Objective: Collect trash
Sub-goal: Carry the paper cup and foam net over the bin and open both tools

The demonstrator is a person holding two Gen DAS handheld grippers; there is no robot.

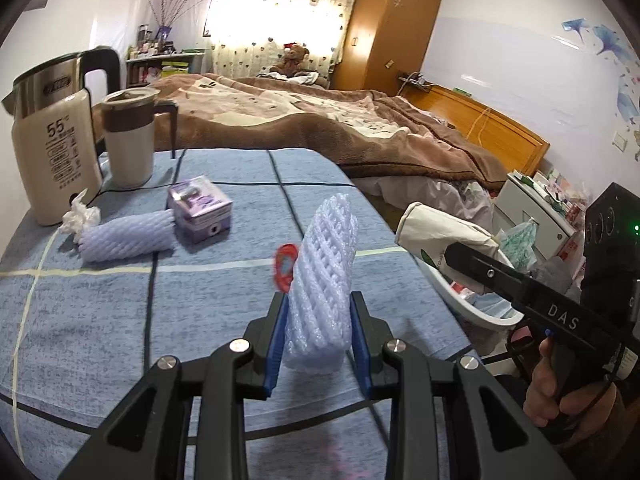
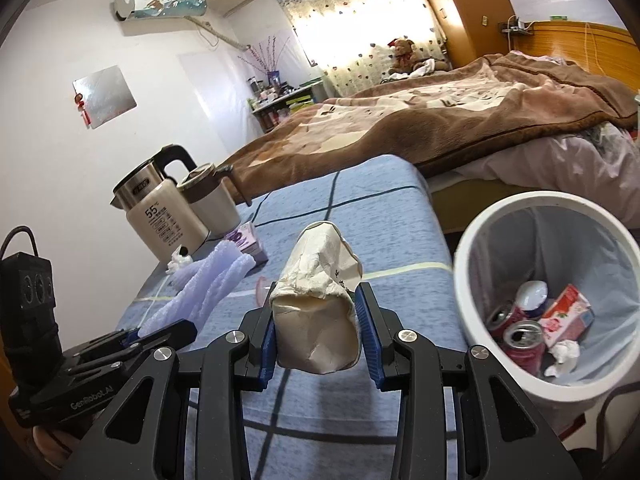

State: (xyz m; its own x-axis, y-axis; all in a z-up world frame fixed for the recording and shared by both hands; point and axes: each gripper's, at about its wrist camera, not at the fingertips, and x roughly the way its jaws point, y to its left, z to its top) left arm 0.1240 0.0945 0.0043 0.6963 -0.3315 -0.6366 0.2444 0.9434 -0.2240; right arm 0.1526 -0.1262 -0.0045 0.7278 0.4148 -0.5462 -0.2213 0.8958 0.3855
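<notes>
My left gripper (image 1: 318, 316) is shut on a white foam net sleeve (image 1: 324, 276), held above the blue checked table (image 1: 100, 320). My right gripper (image 2: 318, 320) is shut on a crumpled white paper bag (image 2: 320, 304), left of the white trash bin (image 2: 464, 280); the bag also shows in the left wrist view (image 1: 440, 236). A second foam net sleeve (image 1: 128, 236), a crumpled tissue (image 1: 80, 216), a small purple box (image 1: 200, 210) and a red wrapper (image 1: 285, 266) lie on the table.
An electric kettle (image 1: 52, 140) and a lidded jug (image 1: 130, 136) stand at the table's far left. The bin holds cans (image 2: 520, 340), a pink carton (image 2: 564, 316) and tissue. A bed with a brown blanket (image 1: 320, 120) lies behind the table.
</notes>
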